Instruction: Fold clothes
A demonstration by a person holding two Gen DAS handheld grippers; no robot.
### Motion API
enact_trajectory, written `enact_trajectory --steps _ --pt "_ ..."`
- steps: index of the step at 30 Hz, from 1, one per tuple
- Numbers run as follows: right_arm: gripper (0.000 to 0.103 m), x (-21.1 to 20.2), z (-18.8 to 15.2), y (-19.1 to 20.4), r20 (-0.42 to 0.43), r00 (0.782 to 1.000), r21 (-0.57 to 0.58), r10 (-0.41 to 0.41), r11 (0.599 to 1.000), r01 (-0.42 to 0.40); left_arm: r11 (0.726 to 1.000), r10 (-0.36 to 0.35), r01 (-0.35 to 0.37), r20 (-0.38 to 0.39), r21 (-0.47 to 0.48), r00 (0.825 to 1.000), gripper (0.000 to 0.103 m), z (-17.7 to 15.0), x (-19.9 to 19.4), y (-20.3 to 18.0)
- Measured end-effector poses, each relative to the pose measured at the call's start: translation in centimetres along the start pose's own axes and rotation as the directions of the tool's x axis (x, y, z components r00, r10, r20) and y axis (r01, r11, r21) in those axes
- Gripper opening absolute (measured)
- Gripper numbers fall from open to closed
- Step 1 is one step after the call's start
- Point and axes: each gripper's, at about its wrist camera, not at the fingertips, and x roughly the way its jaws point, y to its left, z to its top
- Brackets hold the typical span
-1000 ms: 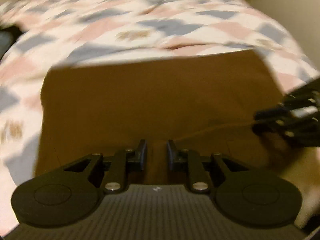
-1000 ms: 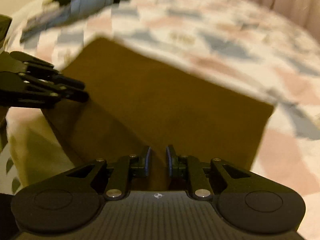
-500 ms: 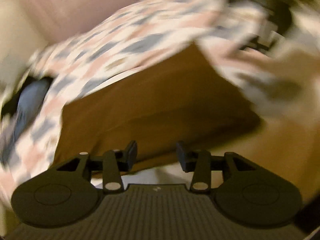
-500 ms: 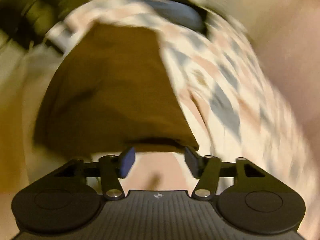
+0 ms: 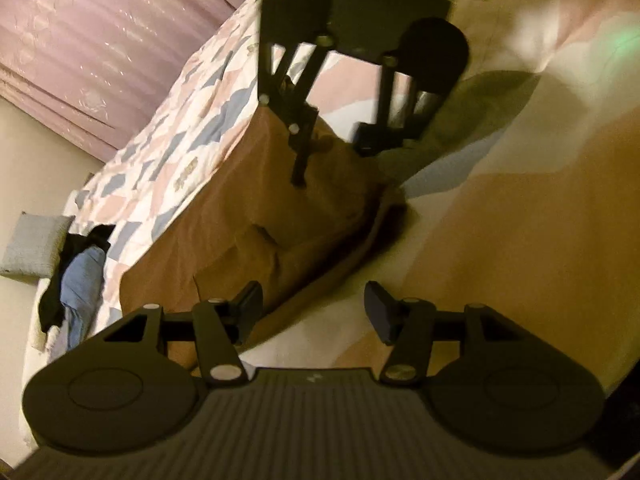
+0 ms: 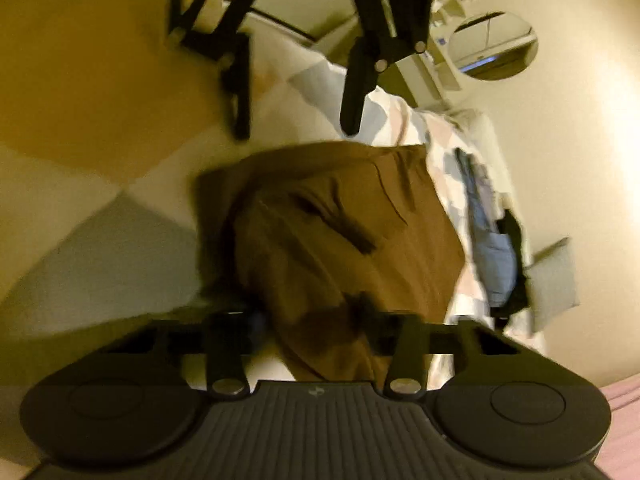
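Brown garment (image 5: 256, 216) lies part-folded on bed (image 5: 192, 120); left gripper (image 5: 312, 312) spreading, empty; right gripper (image 6: 316, 320) closing over its near edge; next, both ends need gripping.

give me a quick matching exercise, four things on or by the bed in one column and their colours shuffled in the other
Things:
1. folded garment between the two grippers
2. curtain behind the bed
3. small cushion at the far end of the bed
4. crumpled clothing next to the cushion

Colours:
A. blue with black
B. brown
C. grey
D. pink-purple

Pairs: 1-B, 2-D, 3-C, 4-A
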Motion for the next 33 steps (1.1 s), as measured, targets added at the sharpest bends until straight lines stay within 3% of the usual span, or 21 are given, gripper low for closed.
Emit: enact_trajectory --steps 3,10,16,17,19,20,22,23,24,29,33 --pt "0.016 -0.4 -0.2 -2.8 0.018 0.998 0.096 0.054 0.994 -0.056 0.998 0.054 -0.055 0.019 0.032 0.998 0.065 0.4 0.4 -0.7" --pt "0.016 -1.9 0.2 -7.9 0.039 0.995 0.21 0.097 0.972 -0.103 0.978 0.208 -0.208 0.03 0.007 0.978 0.071 1.8 2.4 -0.7" --pt "0.016 -1.2 0.5 -10.8 0.034 0.989 0.316 0.145 0.937 -0.148 0.979 0.201 -0.2 0.04 -0.036 0.979 0.076 2.3 3.8 0.2" --pt "0.016 -1.2 0.6 -11.3 0.038 0.988 0.332 0.147 0.931 -0.151 0.979 0.196 -0.194 0.037 -0.064 0.98 0.073 2.4 4.2 0.6" --pt "0.016 -1.3 0.6 -11.9 0.05 0.987 0.353 0.156 0.921 -0.163 0.973 0.189 -0.185 0.017 -0.138 0.982 0.029 2.4 4.8 1.6" --pt "0.021 -1.4 0.4 -12.1 0.05 0.984 0.355 0.17 0.918 -0.176 0.967 0.18 -0.177 -0.001 -0.181 0.984 0.008 2.3 5.1 2.6" --pt "0.044 -1.7 -0.4 -12.1 0.023 0.984 0.344 0.175 0.923 -0.172 0.961 0.133 -0.129 0.003 -0.246 0.991 0.008 1.9 5.0 4.1" --pt "0.061 -2.0 -1.1 -12.0 0.014 0.987 0.332 0.161 0.93 -0.156 0.957 0.114 -0.107 0.009 -0.27 0.993 0.008 1.7 4.8 4.7" --pt "0.069 -2.4 -2.1 -11.8 0.005 0.99 0.312 0.141 0.94 -0.136 0.953 0.097 -0.088 0.016 -0.288 0.995 0.008 1.6 4.6 5.3" --pt "0.07 -1.5 -7.6 -9.2 -0.154 0.981 0.066 0.117 0.992 -0.108 0.951 0.083 -0.071 0.026 -0.302 0.996 0.009 1.5 4.1 6.2" --pt "0.069 0.2 -10.2 -7.8 -0.167 0.985 -0.112 0.045 0.992 -0.064 0.947 0.068 -0.054 0.034 -0.317 0.997 0.01 1.3 4.0 6.3"
